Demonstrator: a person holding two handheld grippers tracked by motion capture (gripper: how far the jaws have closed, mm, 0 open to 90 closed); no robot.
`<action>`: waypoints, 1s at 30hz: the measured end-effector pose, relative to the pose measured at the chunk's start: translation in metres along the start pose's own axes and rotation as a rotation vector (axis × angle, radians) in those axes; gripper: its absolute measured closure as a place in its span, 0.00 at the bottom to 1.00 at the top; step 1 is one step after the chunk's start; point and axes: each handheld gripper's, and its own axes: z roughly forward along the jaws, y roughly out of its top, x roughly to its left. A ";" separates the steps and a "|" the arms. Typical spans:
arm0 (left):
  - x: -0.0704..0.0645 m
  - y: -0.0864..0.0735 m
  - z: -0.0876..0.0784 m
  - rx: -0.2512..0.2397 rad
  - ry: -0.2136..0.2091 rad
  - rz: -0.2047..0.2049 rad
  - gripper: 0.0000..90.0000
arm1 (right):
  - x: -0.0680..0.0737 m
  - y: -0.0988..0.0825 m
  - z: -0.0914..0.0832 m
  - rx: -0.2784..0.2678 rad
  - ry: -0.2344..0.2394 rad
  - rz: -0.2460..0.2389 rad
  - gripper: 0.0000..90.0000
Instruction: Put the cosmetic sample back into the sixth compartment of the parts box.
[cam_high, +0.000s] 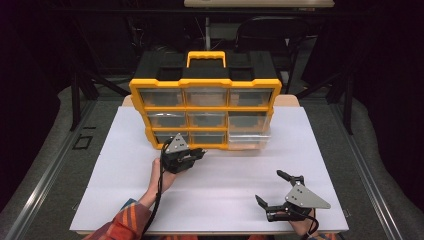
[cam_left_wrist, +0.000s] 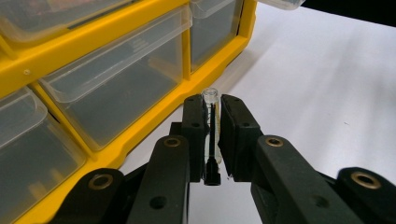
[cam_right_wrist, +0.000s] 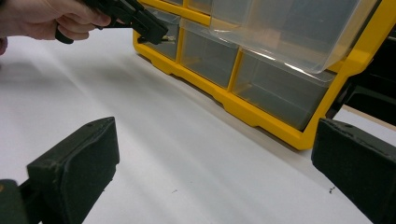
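Between the closed pads of the left gripper stands a small clear vial, upright along the jaws, its open mouth just above the pad tips and a dark cap or plug at its lower end; the grip looks firm and centred. Just beyond it rises the yellow drawer organiser, whose bottom-left clear drawer sits shut right beside the gripper's nose; in the high view the left gripper hovers at the foot of that bottom row. One drawer on the organiser's right side, the pulled-out drawer, juts forward over the white table. Well apart, near the table's front edge, the right gripper rests with its jaws spread wide and nothing between them. The step in hand seems to be carrying the vial to a drawer; next, I judge, the left hand must travel across to the open drawer, keep the vial from tipping, and release it inside.
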 end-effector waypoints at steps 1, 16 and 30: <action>0.000 0.000 0.000 0.000 0.000 0.000 0.89 | 0.000 0.000 0.000 0.000 0.000 0.000 0.00; 0.002 0.009 -0.005 -0.032 0.014 0.012 0.89 | 0.000 0.000 0.000 0.002 -0.001 -0.001 0.00; 0.001 0.015 -0.006 -0.052 0.013 0.017 0.89 | 0.000 0.000 0.000 0.001 -0.002 -0.002 0.00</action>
